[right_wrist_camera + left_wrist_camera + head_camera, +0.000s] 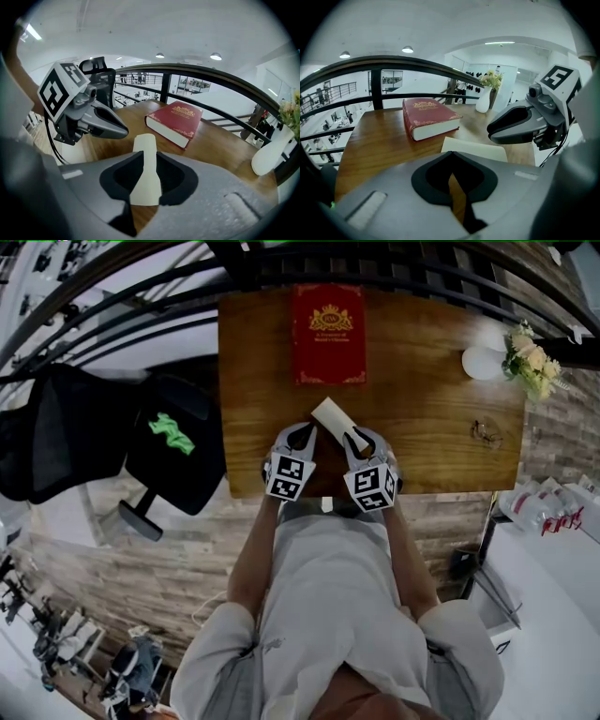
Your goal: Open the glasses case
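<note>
A cream glasses case (330, 414) lies closed on the wooden table (422, 409), slanting between the tips of both grippers. My right gripper (356, 434) is open a little. The case's near end (144, 140) runs between its jaws (149, 152), with dark gaps on either side further back. My left gripper (307, 430) is shut and empty, its tips (453, 152) meeting just short of the case (474, 149), which lies ahead and slightly to the right. Each gripper view also shows the other gripper close alongside.
A red hardback book (328, 334) lies at the table's far side, behind the case. A white vase with flowers (483, 362) stands at the right edge, with a pair of glasses (486, 433) in front of it. A black chair (173, 442) stands left of the table. A dark railing runs behind.
</note>
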Action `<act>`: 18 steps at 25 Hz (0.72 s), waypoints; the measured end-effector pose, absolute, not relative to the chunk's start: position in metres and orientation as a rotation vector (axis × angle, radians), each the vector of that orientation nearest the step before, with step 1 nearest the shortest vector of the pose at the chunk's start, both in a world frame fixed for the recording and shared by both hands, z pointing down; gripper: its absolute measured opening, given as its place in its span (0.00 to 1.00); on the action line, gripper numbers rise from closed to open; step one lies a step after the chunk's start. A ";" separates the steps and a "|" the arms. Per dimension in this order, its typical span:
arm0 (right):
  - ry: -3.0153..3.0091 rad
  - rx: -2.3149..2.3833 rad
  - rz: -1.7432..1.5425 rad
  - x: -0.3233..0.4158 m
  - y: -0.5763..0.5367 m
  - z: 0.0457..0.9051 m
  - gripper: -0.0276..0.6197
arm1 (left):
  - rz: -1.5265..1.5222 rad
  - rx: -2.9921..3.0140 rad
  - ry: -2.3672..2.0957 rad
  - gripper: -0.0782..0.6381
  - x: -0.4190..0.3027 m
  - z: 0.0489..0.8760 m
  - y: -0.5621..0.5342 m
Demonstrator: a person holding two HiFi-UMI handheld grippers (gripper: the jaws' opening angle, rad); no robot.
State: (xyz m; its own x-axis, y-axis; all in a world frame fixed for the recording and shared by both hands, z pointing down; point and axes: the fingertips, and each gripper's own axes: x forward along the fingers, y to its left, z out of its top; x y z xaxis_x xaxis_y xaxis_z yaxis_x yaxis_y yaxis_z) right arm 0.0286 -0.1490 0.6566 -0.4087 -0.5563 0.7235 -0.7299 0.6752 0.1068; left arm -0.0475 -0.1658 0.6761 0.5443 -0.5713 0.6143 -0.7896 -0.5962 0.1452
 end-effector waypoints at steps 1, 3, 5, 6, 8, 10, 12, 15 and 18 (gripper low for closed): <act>-2.116 0.981 0.292 0.029 -0.149 0.659 0.19 | 0.738 2.374 -1.104 0.14 -0.047 0.678 -0.165; -2.102 0.969 0.298 0.029 -0.147 0.664 0.26 | 0.748 2.369 -1.095 0.14 -0.045 0.682 -0.164; -2.089 0.952 0.307 0.028 -0.145 0.670 0.32 | 0.758 2.366 -1.086 0.14 -0.044 0.685 -0.163; -2.082 0.943 0.314 0.028 -0.144 0.673 0.33 | 0.763 2.365 -1.081 0.14 -0.043 0.686 -0.162; -2.071 0.922 0.328 0.028 -0.141 0.680 0.37 | 0.774 2.363 -1.072 0.14 -0.041 0.688 -0.162; -2.061 0.903 0.338 0.029 -0.140 0.686 0.40 | 0.784 2.362 -1.063 0.14 -0.038 0.690 -0.162; -2.056 0.889 0.346 0.028 -0.139 0.691 0.43 | 0.792 2.361 -1.058 0.14 -0.037 0.693 -0.162; -2.052 0.870 0.355 0.027 -0.137 0.697 0.46 | 0.802 2.352 -1.052 0.14 -0.035 0.696 -0.162; -2.042 0.854 0.358 0.026 -0.136 0.702 0.48 | 0.816 2.344 -1.047 0.14 -0.033 0.699 -0.161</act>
State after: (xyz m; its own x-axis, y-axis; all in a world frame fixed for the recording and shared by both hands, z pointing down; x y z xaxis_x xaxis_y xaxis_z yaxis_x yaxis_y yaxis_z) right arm 0.0263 -0.1359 0.7016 -0.3866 -0.4376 0.8118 -0.6878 0.7232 0.0623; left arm -0.0331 -0.1614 0.6994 0.5383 -0.5123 0.6692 -0.7743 -0.6141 0.1528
